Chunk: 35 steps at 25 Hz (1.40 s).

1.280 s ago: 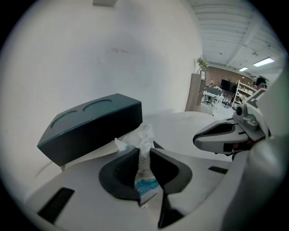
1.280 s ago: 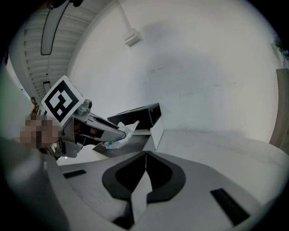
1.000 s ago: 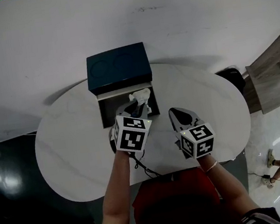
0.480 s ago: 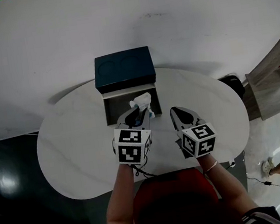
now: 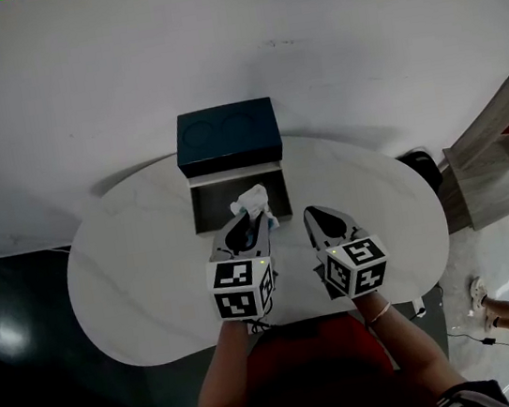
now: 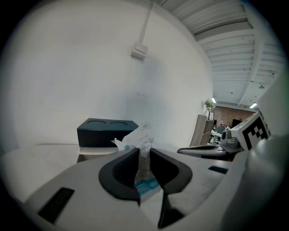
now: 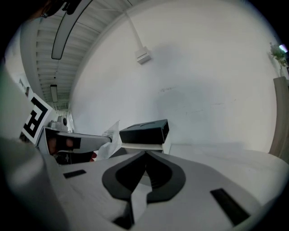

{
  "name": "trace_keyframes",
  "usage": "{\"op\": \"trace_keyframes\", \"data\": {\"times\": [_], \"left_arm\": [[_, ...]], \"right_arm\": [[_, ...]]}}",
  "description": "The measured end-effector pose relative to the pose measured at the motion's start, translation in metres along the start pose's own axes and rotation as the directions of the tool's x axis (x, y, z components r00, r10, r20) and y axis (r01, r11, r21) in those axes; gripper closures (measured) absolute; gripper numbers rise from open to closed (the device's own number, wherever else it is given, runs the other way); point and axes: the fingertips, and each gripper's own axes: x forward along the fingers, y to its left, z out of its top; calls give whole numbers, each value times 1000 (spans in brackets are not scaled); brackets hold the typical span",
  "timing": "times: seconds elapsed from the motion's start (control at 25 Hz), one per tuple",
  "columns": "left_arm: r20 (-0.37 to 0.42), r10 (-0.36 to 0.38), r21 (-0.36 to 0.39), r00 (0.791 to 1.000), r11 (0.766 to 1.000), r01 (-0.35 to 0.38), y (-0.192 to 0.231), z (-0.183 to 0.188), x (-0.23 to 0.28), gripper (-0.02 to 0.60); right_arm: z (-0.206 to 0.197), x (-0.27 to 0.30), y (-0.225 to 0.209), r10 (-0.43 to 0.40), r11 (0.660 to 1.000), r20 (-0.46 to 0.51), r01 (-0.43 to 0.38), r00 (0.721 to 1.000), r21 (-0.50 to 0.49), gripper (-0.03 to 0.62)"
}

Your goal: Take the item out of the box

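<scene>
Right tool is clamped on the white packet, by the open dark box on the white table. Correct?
No, wrong side. The left tool is clamped on the white packet; the left gripper view shows it pinched between the jaws. The right tool is shut with nothing in it. The rest holds: the packet is by the open dark box on the white table.

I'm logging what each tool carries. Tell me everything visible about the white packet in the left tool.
The white packet is a small crinkled sachet, seemingly plastic film or paper, with fine dark print up top and a blue-green printed band at its lower edge. It stands roughly upright, pinched mid-height in the left tool, its top crumpled above the jaws. It hangs in the air by the near side of the open dark box, touching only the tool.
</scene>
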Motion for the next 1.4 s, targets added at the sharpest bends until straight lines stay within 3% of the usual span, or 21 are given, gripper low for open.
{"op": "trace_keyframes", "data": {"times": [0.4,0.68,1.4], "left_arm": [[64,23,-44,998,999,-20,-5,-8,-18,492],[102,51,-37,993,998,-48,-7,-8,-27,492],[136,139,-45,981,990,-134,-17,-6,-35,492]], "right_arm": [[1,-9,9,17,1000,24,-17,1000,-10,579],[5,-17,11,45,997,53,-42,998,-58,580],[20,-32,6,92,993,106,-84,990,-83,579]]}}
